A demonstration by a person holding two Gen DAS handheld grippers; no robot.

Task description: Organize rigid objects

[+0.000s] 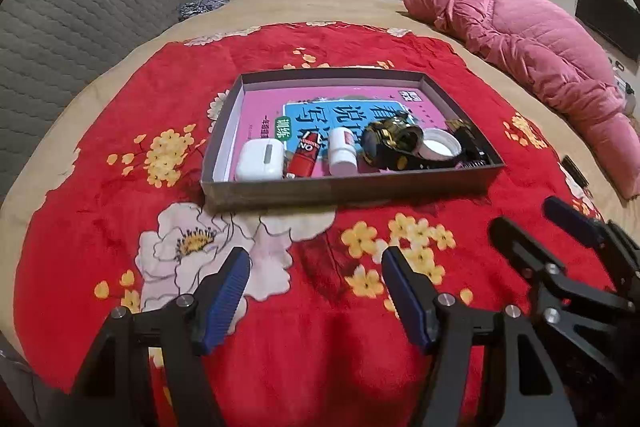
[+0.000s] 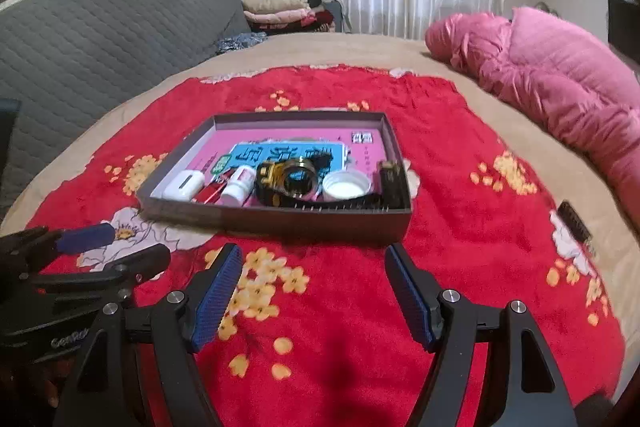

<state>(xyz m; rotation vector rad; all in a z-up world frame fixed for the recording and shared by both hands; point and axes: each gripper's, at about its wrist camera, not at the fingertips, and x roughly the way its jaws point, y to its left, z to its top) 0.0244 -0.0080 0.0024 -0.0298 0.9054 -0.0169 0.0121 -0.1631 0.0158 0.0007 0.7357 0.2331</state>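
A shallow grey box tray (image 1: 340, 189) lies on the red flowered blanket and is lined with a pink and blue book. Along its near side sit a white earbud case (image 1: 259, 160), a small red bottle (image 1: 304, 159), a white pill bottle (image 1: 343, 153), a black and gold headlamp (image 1: 394, 141), a white lid (image 1: 440, 147) and a black brush (image 1: 470, 143). My left gripper (image 1: 316, 291) hangs open over the blanket short of the tray, empty. My right gripper (image 2: 314, 291) is open and empty too, close beside it on the right.
A small black comb-like object (image 2: 576, 223) lies on the blanket right of the tray (image 2: 280, 219). A pink quilted jacket (image 2: 560, 83) is heaped at the far right. A grey padded headboard (image 2: 100, 39) rises at the left, with folded clothes (image 2: 280, 11) behind.
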